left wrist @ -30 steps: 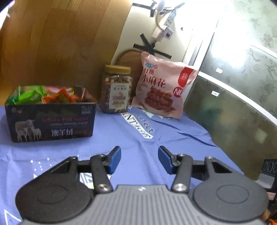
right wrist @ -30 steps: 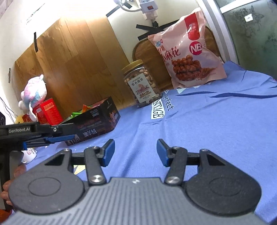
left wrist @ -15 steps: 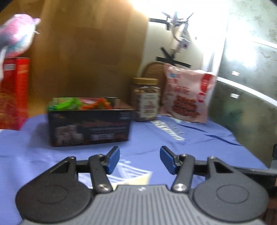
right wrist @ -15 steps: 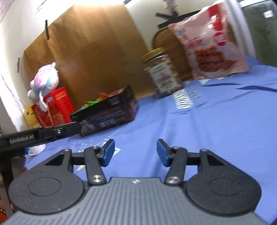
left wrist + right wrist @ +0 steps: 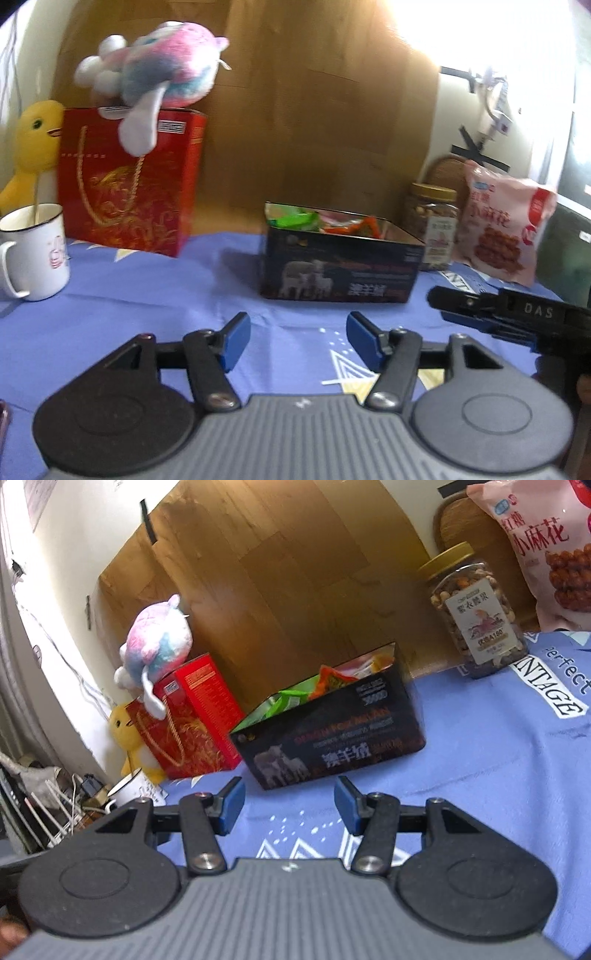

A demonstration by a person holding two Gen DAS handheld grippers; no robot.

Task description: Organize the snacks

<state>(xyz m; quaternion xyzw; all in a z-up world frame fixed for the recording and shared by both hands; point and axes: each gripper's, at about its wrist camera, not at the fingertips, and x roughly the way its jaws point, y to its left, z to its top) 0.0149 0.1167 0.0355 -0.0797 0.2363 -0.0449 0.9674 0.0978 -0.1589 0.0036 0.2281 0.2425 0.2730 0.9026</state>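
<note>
**A:** Where did the dark box (image 5: 341, 271) sit, and how were the tools?

**B:** In the left wrist view it stood right of centre on the blue cloth (image 5: 147, 295), with the red gift bag (image 5: 129, 184) to its left and the nut jar (image 5: 434, 225) and the pink snack bag (image 5: 506, 229) to its right. The left gripper (image 5: 298, 339) was released, its jaws having just been opening, with nothing between them. The right gripper (image 5: 288, 808) was likewise released and empty, and it also showed as a dark bar at the right edge of the left view.

**A:** Which way did the box run?

**B:** In the left view its long side lay roughly across the frame, open top upward, with the sheep picture facing the camera. In the right wrist view the same box (image 5: 332, 734) ran from lower left up to upper right, one near corner toward the lens. Green and orange packets (image 5: 314, 690) showed above its rim.

**A:** How should the step have been done well?

**B:** The step seemed to be an approach. Probably both tools should have come in level at the box's short ends and avoided nudging the jar. Which snack was meant could not be told.
</note>
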